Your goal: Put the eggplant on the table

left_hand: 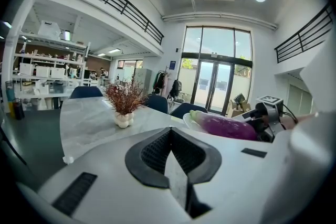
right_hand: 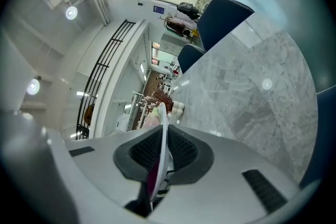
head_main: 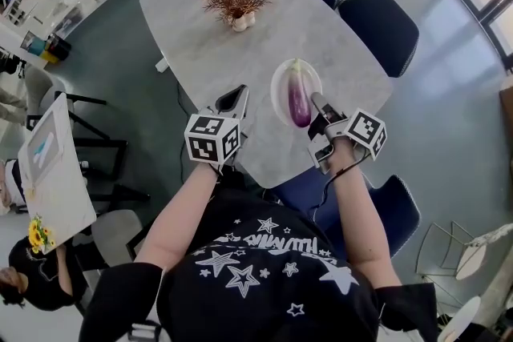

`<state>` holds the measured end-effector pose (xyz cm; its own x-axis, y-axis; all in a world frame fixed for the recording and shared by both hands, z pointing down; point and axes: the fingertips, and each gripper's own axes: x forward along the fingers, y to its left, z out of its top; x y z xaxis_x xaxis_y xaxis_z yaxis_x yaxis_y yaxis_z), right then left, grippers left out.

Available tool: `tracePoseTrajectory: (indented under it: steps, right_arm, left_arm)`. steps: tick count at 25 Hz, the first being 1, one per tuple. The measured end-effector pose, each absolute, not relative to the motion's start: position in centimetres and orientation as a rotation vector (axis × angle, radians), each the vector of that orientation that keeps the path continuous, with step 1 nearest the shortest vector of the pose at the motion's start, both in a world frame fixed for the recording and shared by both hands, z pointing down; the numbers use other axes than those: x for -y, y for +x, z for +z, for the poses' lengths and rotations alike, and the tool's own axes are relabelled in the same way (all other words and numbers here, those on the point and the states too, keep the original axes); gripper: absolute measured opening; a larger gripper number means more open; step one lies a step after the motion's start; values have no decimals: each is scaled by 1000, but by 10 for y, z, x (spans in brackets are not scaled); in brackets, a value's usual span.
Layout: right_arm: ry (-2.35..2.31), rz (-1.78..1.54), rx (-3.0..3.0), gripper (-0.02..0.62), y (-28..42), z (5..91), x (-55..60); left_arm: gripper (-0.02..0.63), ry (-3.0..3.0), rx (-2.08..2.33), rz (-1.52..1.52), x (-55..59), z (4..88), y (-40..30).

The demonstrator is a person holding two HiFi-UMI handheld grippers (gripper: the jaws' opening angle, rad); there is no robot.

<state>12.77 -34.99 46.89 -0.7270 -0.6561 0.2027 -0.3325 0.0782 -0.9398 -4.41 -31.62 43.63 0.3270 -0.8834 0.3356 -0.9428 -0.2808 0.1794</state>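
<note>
While right gripper (head_main: 317,103) clamps plate (head_main: 277,89) rim, eggplant (head_main: 298,102) aboard; left gripper (head_main: 232,98) hovers.

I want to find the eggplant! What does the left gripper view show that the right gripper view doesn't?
Only the left gripper view: the whole purple eggplant lying on its plate, with the right gripper at the rim. Only the right gripper view: the plate edge-on, pinched between its jaws. Both: the marble table and the dried plant.

The purple, green-tipped eggplant (head_main: 299,100) is lying lengthwise on the white plate (head_main: 280,92) that my right gripper (head_main: 317,102) is pinching.
</note>
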Motion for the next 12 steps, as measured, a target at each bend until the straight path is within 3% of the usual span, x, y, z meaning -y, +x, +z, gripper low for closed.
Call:
tracePoseTrajectory:
  steps: [12]
  right_arm:
    - [-1082, -1656, -2046, 29, 118, 475, 379]
  left_arm:
    - [8, 2295, 1556, 260, 354, 449, -62]
